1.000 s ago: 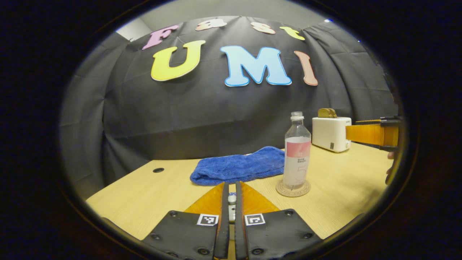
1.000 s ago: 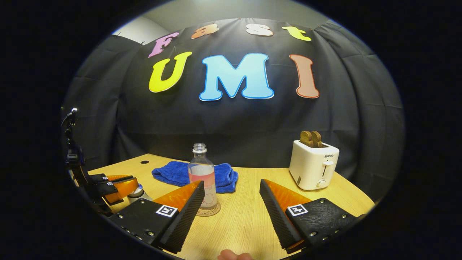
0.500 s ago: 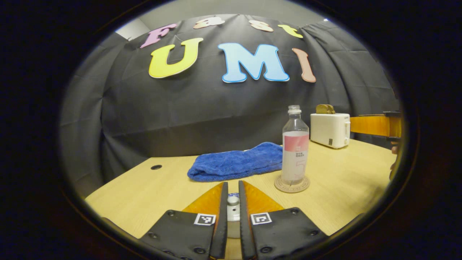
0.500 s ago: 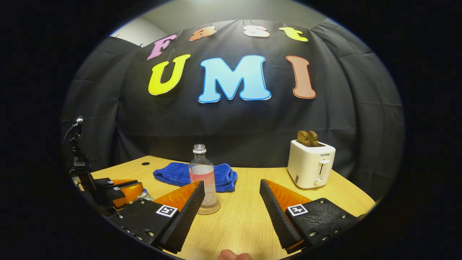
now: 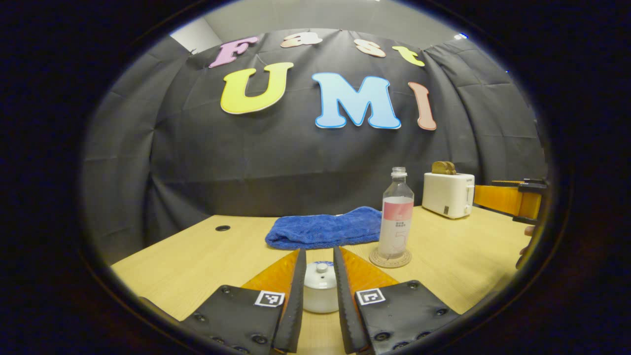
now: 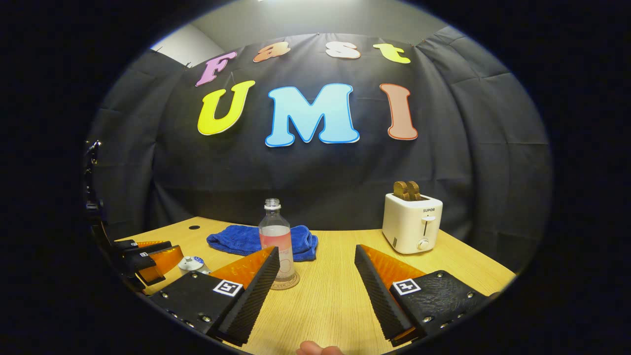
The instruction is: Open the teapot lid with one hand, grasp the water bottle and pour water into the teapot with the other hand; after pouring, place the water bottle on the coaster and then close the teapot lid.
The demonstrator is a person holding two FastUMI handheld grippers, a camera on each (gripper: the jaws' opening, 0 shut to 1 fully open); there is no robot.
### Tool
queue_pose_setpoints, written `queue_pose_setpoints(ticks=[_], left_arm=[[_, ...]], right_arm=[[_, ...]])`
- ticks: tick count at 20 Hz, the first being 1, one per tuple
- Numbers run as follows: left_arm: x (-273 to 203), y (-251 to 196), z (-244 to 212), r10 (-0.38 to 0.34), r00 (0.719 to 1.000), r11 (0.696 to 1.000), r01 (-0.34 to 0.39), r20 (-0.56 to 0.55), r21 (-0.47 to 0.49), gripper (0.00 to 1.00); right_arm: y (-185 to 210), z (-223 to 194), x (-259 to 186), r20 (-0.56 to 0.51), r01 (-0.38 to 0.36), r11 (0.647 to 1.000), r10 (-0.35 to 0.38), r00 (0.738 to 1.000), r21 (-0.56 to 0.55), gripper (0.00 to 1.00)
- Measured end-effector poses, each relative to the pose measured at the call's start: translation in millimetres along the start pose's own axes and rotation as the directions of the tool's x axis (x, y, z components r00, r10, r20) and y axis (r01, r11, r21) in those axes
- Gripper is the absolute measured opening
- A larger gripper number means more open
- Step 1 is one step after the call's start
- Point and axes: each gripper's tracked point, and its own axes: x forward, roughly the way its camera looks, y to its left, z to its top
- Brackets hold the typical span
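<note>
A white teapot (image 5: 319,295) with its lid and knob (image 5: 321,268) on stands on the wooden table, low between the fingers of my left gripper (image 5: 319,252). Those fingers are spread and stand apart from the knob. In the right gripper view the teapot (image 6: 193,265) sits just right of the left gripper (image 6: 148,254). The clear water bottle (image 5: 396,217) with a pink label stands upright on a round coaster (image 5: 391,259). My right gripper (image 6: 316,250) is wide open and holds nothing, with the bottle (image 6: 276,236) and coaster (image 6: 288,284) beyond its left finger.
A folded blue towel (image 5: 325,229) lies behind the teapot and bottle. A white toaster (image 6: 413,222) with toast in it stands at the back right. The right gripper (image 5: 510,199) shows at the right edge of the left gripper view. A fingertip (image 6: 315,349) shows at the bottom.
My left gripper, shut on the lid knob a second ago, has opened and drawn back, leaving the lid on the teapot. The right gripper stayed open and barely shifted.
</note>
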Motion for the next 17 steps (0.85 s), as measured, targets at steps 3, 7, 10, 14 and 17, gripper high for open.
queue_pose_setpoints(ticks=[3,7,10,14,17], left_arm=[[-25.8,1.7,8.2,0.008,1.0,1.0,-0.008,0.008,0.006,0.46],[-53.7,-2.6,16.9,0.009,1.0,1.0,-0.009,0.019,0.003,0.39],[-66.9,-6.7,18.2,0.009,1.0,1.0,-0.009,0.027,0.014,0.46],[-74.5,-16.1,18.7,-0.011,0.999,1.0,0.011,0.034,0.004,0.36],[-77.4,-22.5,19.3,-0.02,0.999,1.0,0.02,0.035,0.01,0.46]], right_arm=[[5.2,1.0,-16.6,0.017,0.014,1.0,-0.014,1.0,0.0,0.95],[13.9,-0.5,-35.5,0.035,0.016,1.0,-0.016,0.999,-0.01,0.95],[18.7,-4.1,-46.6,0.04,0.017,1.0,-0.016,0.999,-0.012,0.95],[19.2,-6.6,-56.3,0.051,0.03,0.999,-0.029,0.998,-0.018,0.95],[20.2,-9.3,-61.5,0.055,0.036,0.999,-0.036,0.998,-0.015,0.95]])
